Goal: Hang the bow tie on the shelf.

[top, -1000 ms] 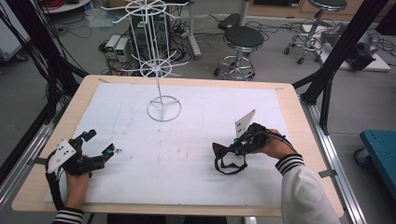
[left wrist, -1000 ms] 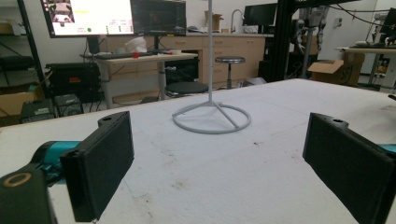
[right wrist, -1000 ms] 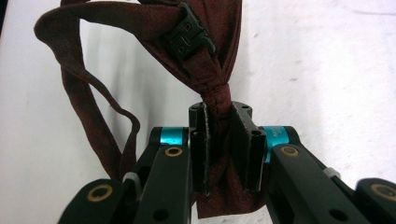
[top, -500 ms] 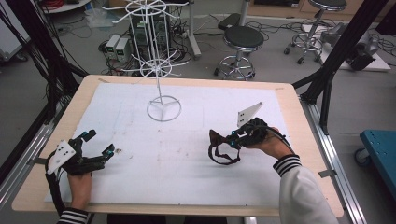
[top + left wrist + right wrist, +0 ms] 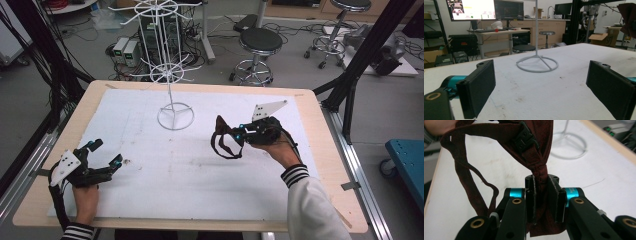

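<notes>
A dark red fabric strap [image 5: 223, 143] with a black buckle [image 5: 525, 136] hangs off the table, pinched in my right gripper [image 5: 234, 136]. In the right gripper view the jaws [image 5: 541, 200] are shut on the bunched strap [image 5: 537, 167], and its loops trail to the left. A white wire stand [image 5: 175, 116] rises from a round base at the table's far middle, just beyond the strap. My left gripper [image 5: 106, 153] rests at the near left, open, with bare table between its pads [image 5: 477, 87]. The stand's base [image 5: 537, 65] lies straight ahead of it.
A white sheet [image 5: 165, 175] covers the wooden table [image 5: 325, 165]. Black frame posts [image 5: 360, 65] stand at both sides. Stools [image 5: 260, 42] and cabled equipment sit on the floor behind the far edge.
My right gripper has lifted the strap and carried it left and toward the stand. The left gripper has stayed where it was, still open.
</notes>
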### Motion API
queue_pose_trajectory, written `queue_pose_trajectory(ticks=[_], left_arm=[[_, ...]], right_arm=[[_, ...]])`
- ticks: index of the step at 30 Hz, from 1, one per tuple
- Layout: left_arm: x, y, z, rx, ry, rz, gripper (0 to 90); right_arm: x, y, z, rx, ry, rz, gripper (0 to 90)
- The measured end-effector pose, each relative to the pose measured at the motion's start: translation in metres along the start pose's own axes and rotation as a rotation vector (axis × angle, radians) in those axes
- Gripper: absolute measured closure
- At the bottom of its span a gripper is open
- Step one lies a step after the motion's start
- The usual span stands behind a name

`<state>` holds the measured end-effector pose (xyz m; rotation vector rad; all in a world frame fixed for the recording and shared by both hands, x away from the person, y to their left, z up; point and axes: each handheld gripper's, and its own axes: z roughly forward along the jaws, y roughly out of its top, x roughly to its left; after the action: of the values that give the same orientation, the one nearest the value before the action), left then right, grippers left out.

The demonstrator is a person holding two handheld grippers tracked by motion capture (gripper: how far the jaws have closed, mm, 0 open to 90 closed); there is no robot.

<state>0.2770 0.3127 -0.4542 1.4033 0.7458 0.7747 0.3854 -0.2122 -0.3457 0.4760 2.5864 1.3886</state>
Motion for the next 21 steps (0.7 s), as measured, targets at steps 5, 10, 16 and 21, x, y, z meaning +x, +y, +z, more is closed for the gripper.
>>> queue_pose_trajectory(ticks=[5,10,16,21], left_arm=[[0.0,0.0,0.0,0.002,0.0,0.0,9.2],[0.0,0.0,0.0,0.002,0.0,0.001,9.2],[0.0,0.0,0.0,0.003,-0.001,0.002,9.2],[0.0,0.0,0.0,0.004,-0.002,0.0,9.2]], right_arm=[[-0.004,0.013,-0.001,-0.064,-0.043,0.036,78.5],[-0.006,0.024,0.002,-0.109,-0.095,0.053,78.5],[-0.011,0.037,0.007,-0.132,-0.136,0.084,78.5],[-0.014,0.052,0.011,-0.143,-0.179,0.103,78.6]])
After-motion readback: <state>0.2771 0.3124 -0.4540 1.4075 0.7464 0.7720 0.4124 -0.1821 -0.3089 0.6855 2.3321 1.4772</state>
